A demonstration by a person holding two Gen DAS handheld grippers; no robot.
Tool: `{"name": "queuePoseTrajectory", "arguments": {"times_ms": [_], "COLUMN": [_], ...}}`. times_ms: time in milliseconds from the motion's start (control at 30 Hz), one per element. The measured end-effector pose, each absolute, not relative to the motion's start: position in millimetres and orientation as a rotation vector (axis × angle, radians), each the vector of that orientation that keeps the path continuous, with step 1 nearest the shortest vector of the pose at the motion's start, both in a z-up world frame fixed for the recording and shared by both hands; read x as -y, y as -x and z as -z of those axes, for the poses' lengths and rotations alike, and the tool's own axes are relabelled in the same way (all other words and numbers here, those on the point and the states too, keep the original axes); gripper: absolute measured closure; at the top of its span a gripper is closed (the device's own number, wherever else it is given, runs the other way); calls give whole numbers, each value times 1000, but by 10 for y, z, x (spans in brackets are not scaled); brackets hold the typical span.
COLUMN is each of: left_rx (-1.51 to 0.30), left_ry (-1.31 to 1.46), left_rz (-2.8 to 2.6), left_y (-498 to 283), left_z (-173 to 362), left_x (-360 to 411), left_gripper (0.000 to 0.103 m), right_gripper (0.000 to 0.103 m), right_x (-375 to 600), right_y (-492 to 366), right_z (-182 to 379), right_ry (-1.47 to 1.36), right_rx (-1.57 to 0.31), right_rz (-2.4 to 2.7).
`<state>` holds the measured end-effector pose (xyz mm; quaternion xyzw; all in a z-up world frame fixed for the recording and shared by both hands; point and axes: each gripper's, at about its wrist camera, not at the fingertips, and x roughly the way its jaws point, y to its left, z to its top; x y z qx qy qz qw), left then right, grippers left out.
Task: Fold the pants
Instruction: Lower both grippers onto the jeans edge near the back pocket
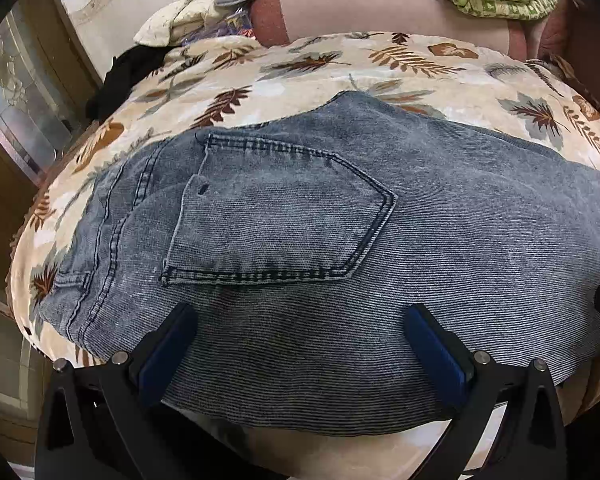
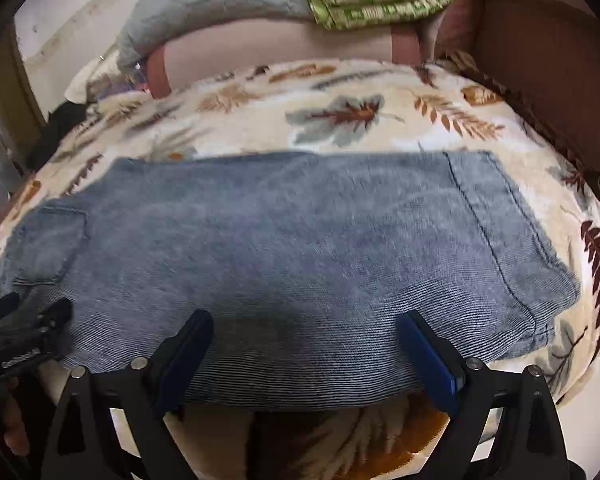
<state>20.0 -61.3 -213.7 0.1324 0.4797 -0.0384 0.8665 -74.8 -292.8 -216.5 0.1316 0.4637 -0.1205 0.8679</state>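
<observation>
Left wrist view: the left tool point(image 1: 300, 344) stands released, its blue-padded fingers point(image 1: 168, 352) spread wide and grasping nothing. The pants point(image 1: 320, 220) lie flat on the bed point(image 1: 340, 68) directly ahead of and beneath the tool, already doubled leg over leg. The back pocket point(image 1: 284, 216) sits just beyond the fingers, and the waistband end runs off to the tool's left. The near edge of the denim lies between the fingers.

Right wrist view: the right tool point(image 2: 306, 354) is likewise released and empty. The pants stretch across in front of it, with the leg hem point(image 2: 512, 240) ahead and to its right. The left tool appears at its far left, over the pocket end. This view is somewhat blurred.

Assessment: the lengthwise fold appears done; a crosswise fold remains. To do it well, each tool should close on both layers at the near edge, not the top layer alone. The hem end should then travel over toward the waistband with edges aligned. Risk: a thick seam slipping from the pads, leaving a skewed fold.
</observation>
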Motion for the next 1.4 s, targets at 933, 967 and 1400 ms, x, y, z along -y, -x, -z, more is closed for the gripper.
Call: {"name": "queuePoseTrajectory", "arguments": {"times_ms": [933, 967, 1400], "left_rx": [-1008, -1019, -1057], "left_ry": [-270, -282, -260], "left_rz": [109, 98, 109], "left_y": [-202, -221, -342], "left_z": [1998, 2038, 2058], "left_x": [692, 705, 680], "left_gripper": [0, 0, 0], "right_gripper": [12, 18, 33], "right_x": [3852, 3888, 3887], "right_y": [1234, 1220, 1113], "right_z": [2035, 2089, 1916], "right_ry": [-613, -626, -647], "right_rx": [-770, -800, -752], "right_rz": [321, 334, 300]}}
